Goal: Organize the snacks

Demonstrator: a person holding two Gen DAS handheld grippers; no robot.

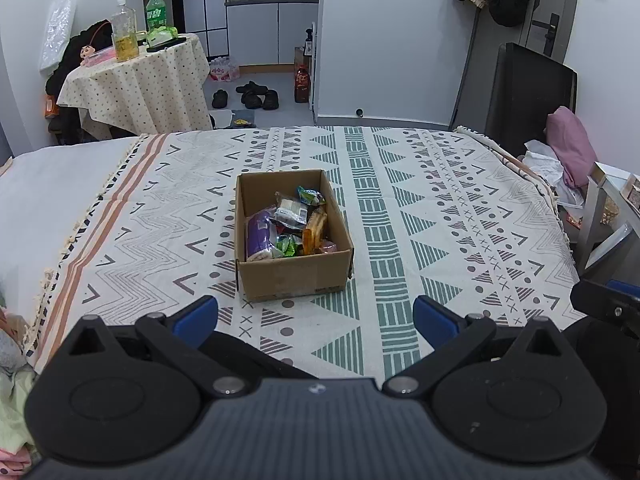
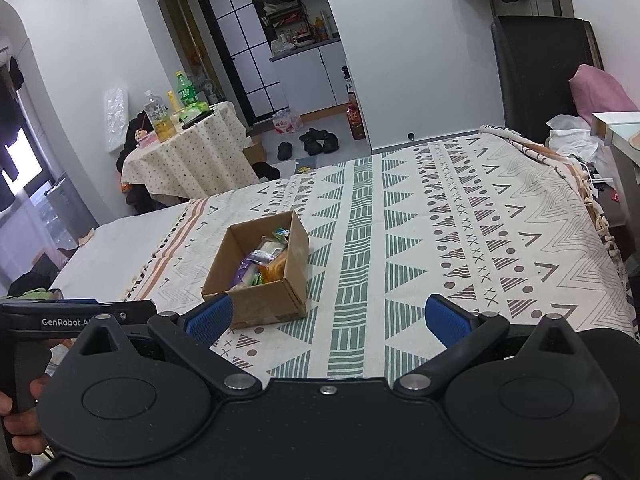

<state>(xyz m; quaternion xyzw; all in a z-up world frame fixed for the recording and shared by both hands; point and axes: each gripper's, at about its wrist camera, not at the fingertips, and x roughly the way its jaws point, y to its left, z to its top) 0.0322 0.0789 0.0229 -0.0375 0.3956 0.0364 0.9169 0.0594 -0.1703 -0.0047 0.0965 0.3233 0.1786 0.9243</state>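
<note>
- Fingers of our left gripper (image 1: 316, 316) stand wide apart with nothing between them, poised above the near edge of the patterned cloth (image 1: 440, 208), we judge so as to reach straight ahead
- Our right gripper (image 2: 328, 320) is likewise spread and empty, held to the right of the left tool
- Just beyond both, toward the cloth's left half, sits the open cardboard box (image 1: 294, 276), well clear of every edge
- Inside it the snacks (image 1: 288, 224) lie jumbled: a purple packet by the left wall, green and orange wrappers beside it; none lies on the cloth, so we judge the gathering nearly complete
</note>
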